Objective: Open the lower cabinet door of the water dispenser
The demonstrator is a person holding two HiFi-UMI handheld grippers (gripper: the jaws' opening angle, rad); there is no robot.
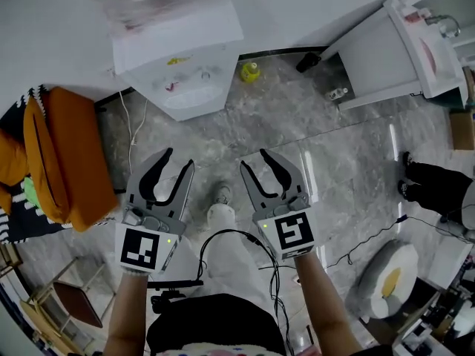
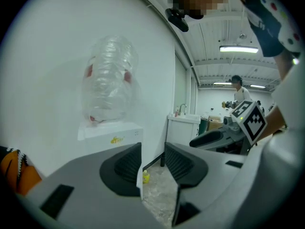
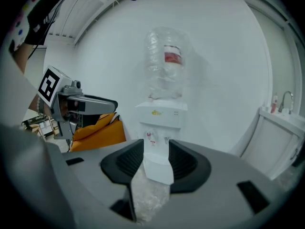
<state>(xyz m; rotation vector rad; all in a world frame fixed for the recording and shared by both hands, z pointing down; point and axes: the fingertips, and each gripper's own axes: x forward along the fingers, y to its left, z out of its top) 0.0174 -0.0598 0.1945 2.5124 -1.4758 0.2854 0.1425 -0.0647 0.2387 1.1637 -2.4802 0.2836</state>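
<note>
The left gripper (image 1: 178, 159) and right gripper (image 1: 254, 159) both have jaws spread and empty, well short of the dispenser (image 1: 182, 73), which stands upright ahead against the wall (image 1: 59, 21); the right one points straight at its lower door (image 3: 157, 168), though neither seems clearly nearer

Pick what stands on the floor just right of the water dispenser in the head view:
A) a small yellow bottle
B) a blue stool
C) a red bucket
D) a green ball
A: a small yellow bottle stands on the grey floor close beside the white water dispenser, near the wall.
</note>
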